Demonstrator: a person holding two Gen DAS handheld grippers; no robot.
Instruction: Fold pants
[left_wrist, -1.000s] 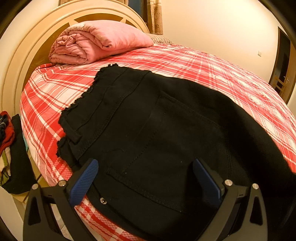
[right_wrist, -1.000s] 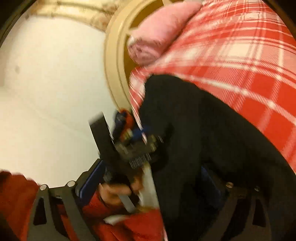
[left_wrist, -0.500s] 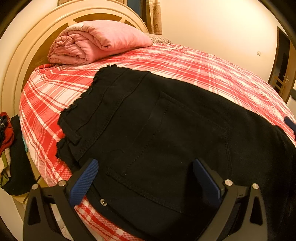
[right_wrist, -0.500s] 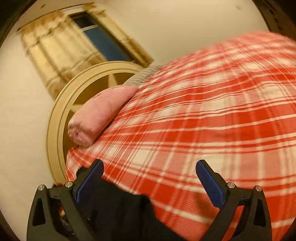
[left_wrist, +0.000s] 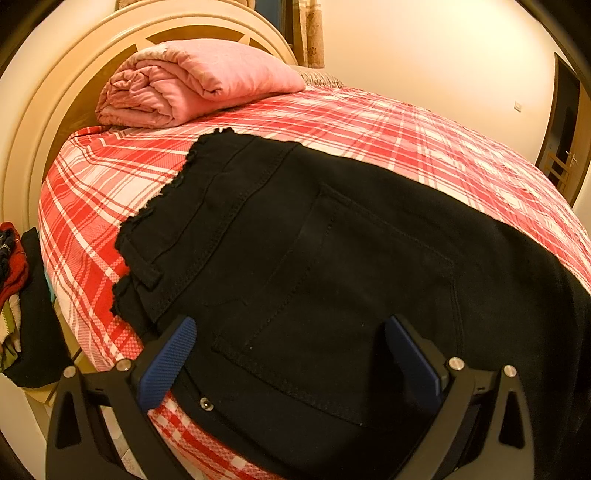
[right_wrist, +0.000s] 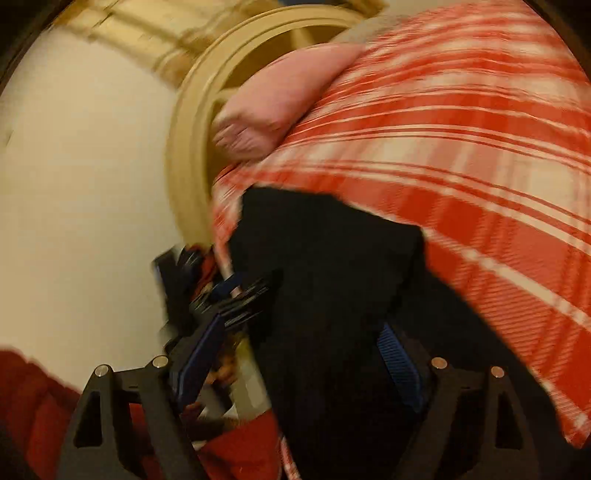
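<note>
Black pants (left_wrist: 295, 258) lie flat on the red plaid bed (left_wrist: 406, 133), back pocket up, waistband toward the headboard, one edge hanging over the near bed side. My left gripper (left_wrist: 291, 354) is open, its blue pads (left_wrist: 166, 360) just above the pocket area, holding nothing. The right wrist view is blurred: the pants (right_wrist: 325, 277) show as a dark mass on the bed (right_wrist: 461, 147). My right gripper (right_wrist: 299, 362) is open with its pads (right_wrist: 400, 365) over the dark cloth. My left gripper shows faintly (right_wrist: 236, 295) at the bed edge.
A folded pink blanket (left_wrist: 195, 85) lies by the cream round headboard (left_wrist: 33, 122). A pile of red and dark clothes (left_wrist: 18, 295) sits beside the bed at left. A door (left_wrist: 561, 125) stands at far right.
The left gripper has stayed still over the pants. The right gripper swung from facing the open bed back down over the black pants, with strong motion blur.
</note>
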